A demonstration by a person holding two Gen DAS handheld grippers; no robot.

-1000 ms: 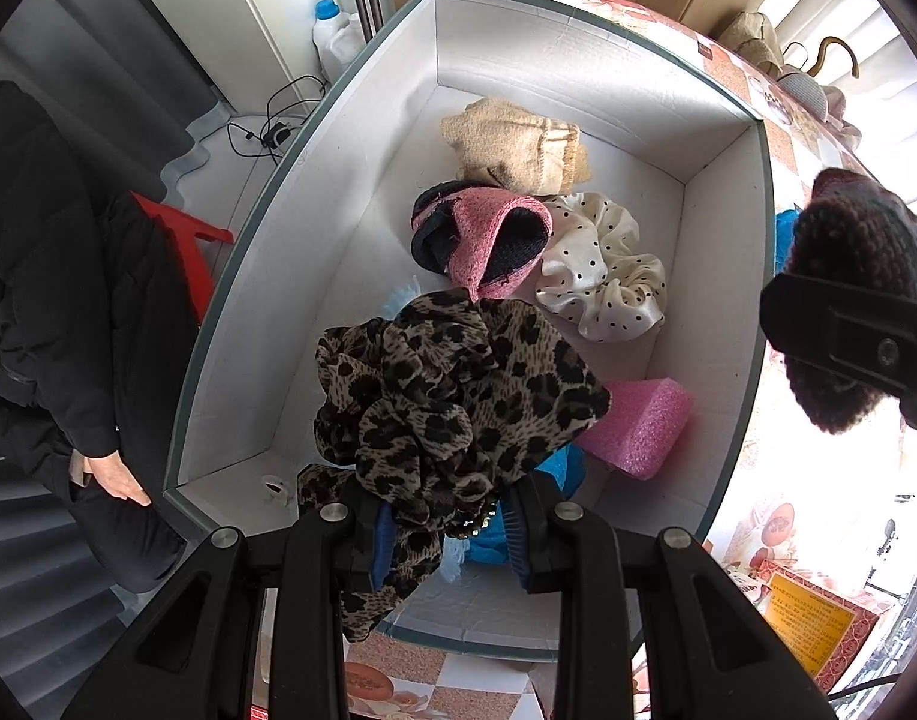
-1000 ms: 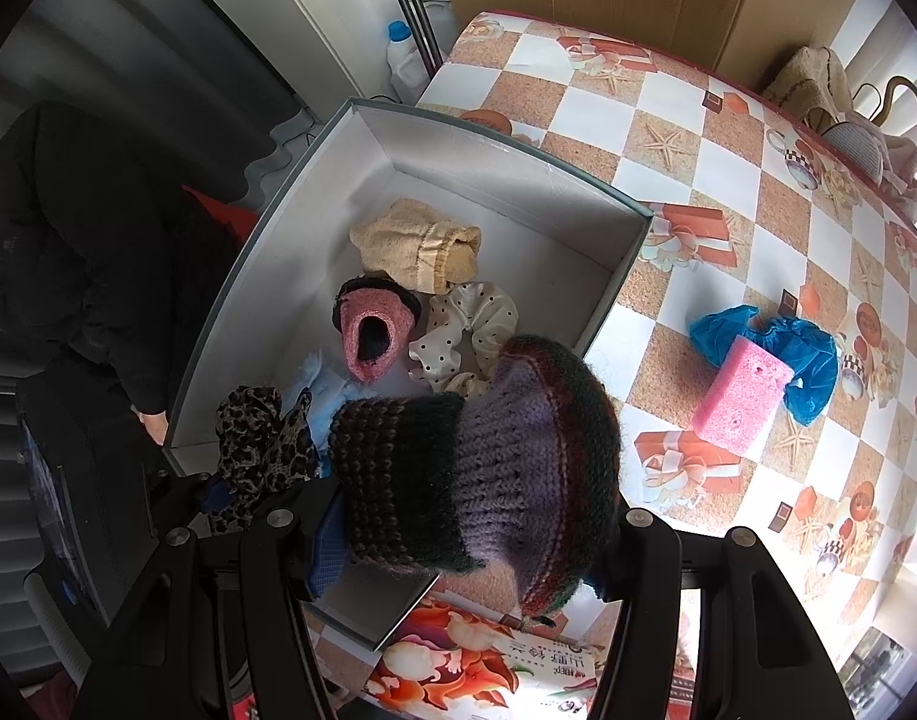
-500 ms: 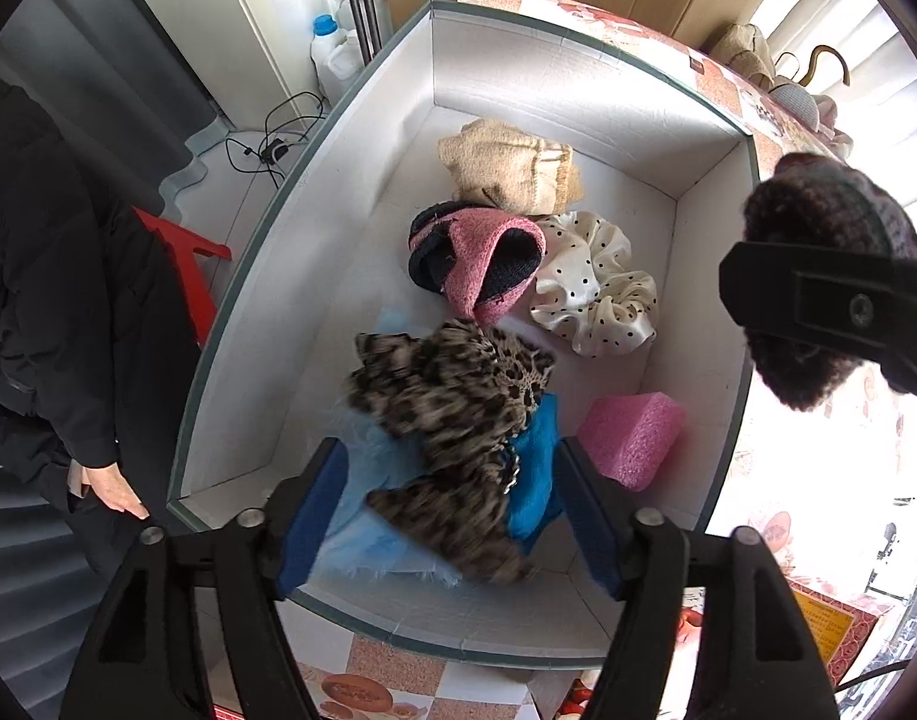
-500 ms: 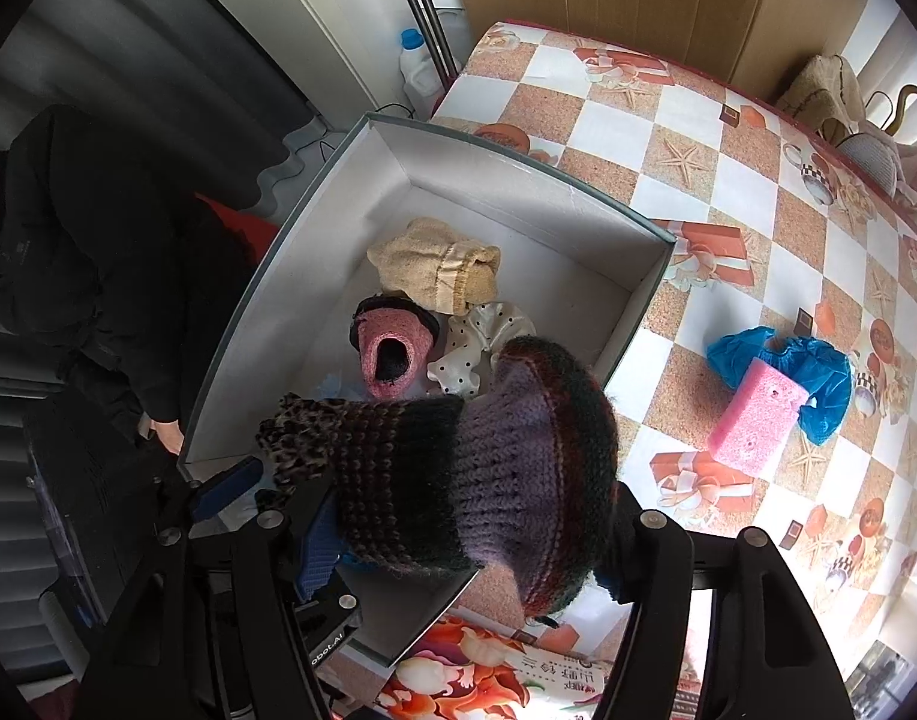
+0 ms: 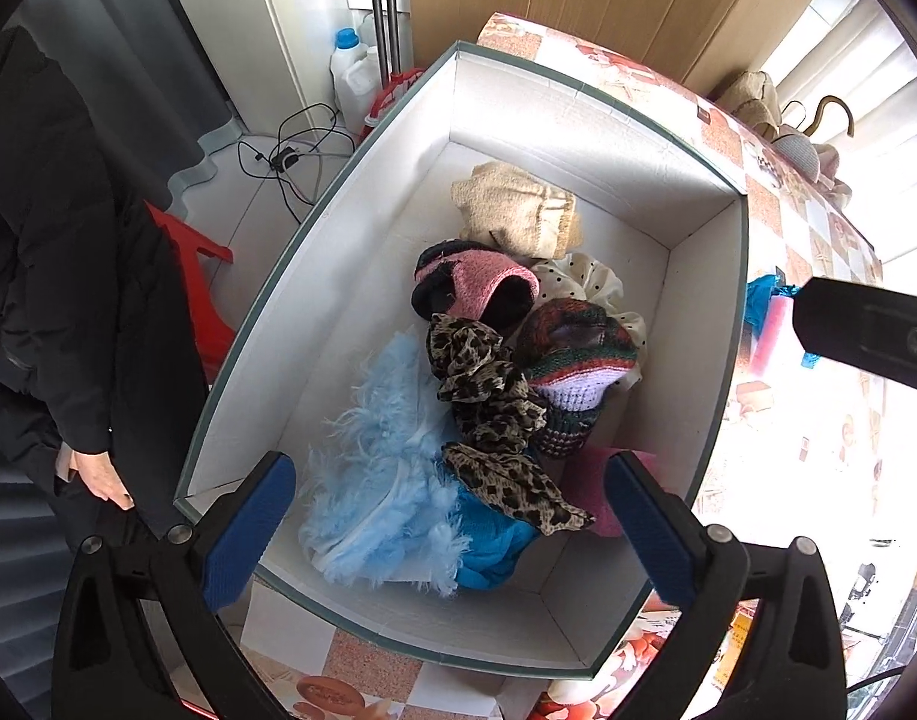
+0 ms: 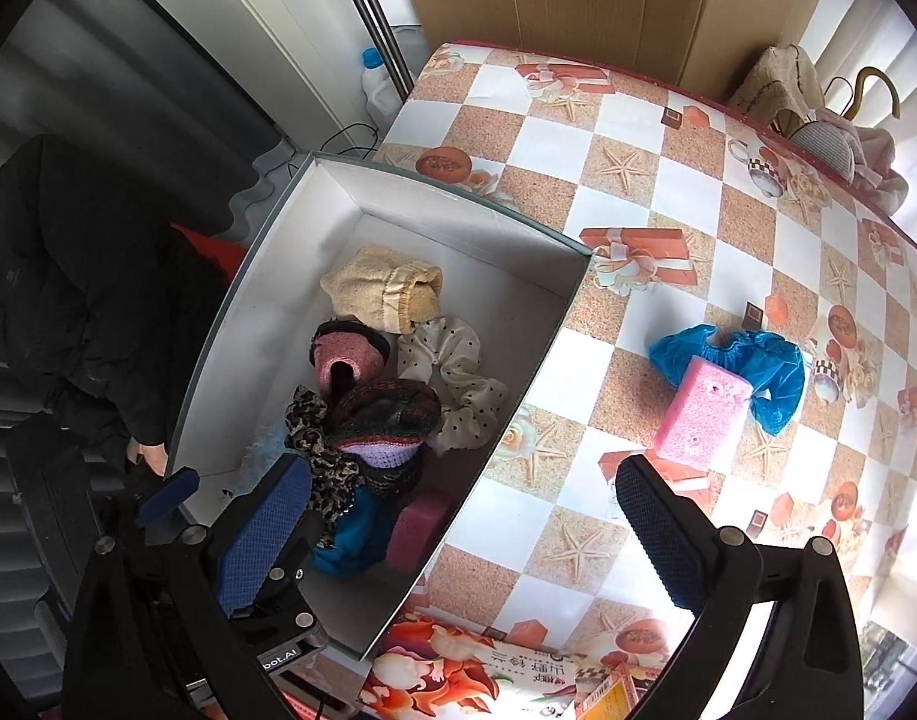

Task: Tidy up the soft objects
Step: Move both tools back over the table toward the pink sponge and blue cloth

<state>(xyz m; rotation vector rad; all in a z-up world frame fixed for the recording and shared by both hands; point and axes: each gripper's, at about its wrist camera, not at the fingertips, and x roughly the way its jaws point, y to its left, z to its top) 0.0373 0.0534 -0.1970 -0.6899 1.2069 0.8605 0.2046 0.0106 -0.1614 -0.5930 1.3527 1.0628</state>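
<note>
A white box [image 5: 704, 276] [image 6: 554, 324] holds several soft things: a leopard-print scarf [image 5: 488, 408] [image 6: 320, 450], a striped knit hat [image 5: 572, 360] [image 6: 386, 420], a fluffy light-blue piece [image 5: 380, 468], a pink knit item [image 5: 476, 288], a dotted scrunchie [image 6: 458, 366], a beige cloth [image 5: 518, 216] and a pink sponge [image 6: 416, 528]. My left gripper [image 5: 446, 534] is open and empty above the box's near end. My right gripper [image 6: 464, 534] is open and empty over the box's right rim. On the table lie a pink sponge [image 6: 701, 414] and a blue plastic cover [image 6: 734, 366].
The checkered tablecloth [image 6: 638, 180] spreads right of the box. A bag and hangers [image 6: 818, 114] sit at the far corner. A printed packet [image 6: 476, 678] lies near the front edge. A person in black [image 5: 50, 276] stands left of the box, beside a red stool [image 5: 188, 264].
My left gripper let go of the leopard scarf and opened wide. My right gripper released the knit hat, which now lies in the box, and both grippers rose.
</note>
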